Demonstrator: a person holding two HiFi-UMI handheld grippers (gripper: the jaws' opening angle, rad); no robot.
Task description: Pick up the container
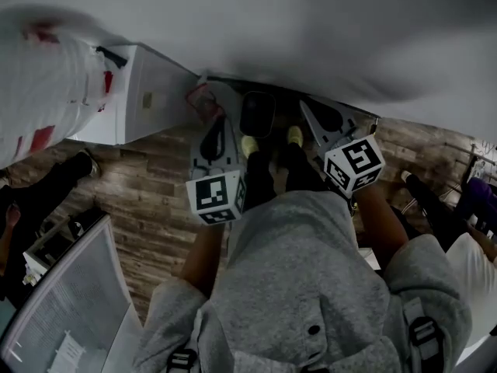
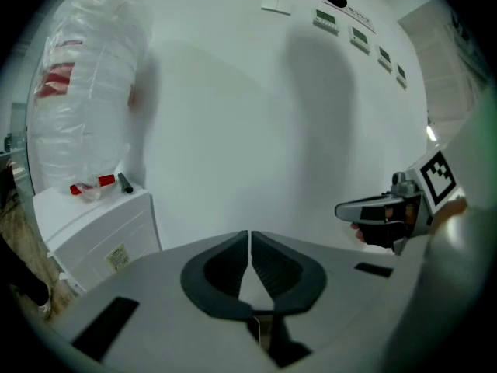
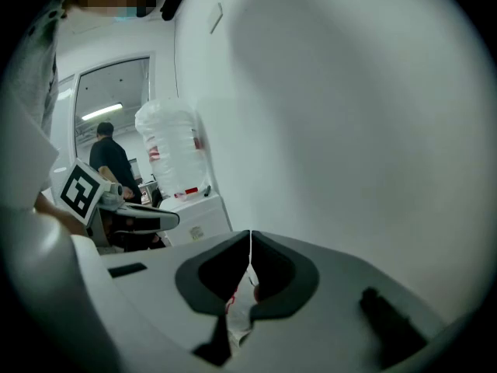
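1. The left gripper [image 2: 249,239] has its jaws together, the tips meeting with nothing between them.
2. The right gripper [image 3: 250,239] also has its jaws closed and holds nothing. Through the gap below them shows a bit of something white with red marks that I cannot identify.
3. In the head view both grippers point towards the foot of the white wall [image 1: 311,29], over the wooden floor [image 1: 147,208].
4. A dark rounded object [image 1: 256,113], possibly the container though I cannot tell, sits on the floor against the wall. It lies between the two grippers' tips, and neither touches it.
5. A white cabinet [image 2: 101,224] stands against the wall on the left gripper's side.
6. A large clear plastic bag [image 2: 81,92] with red print rests on the cabinet's top.
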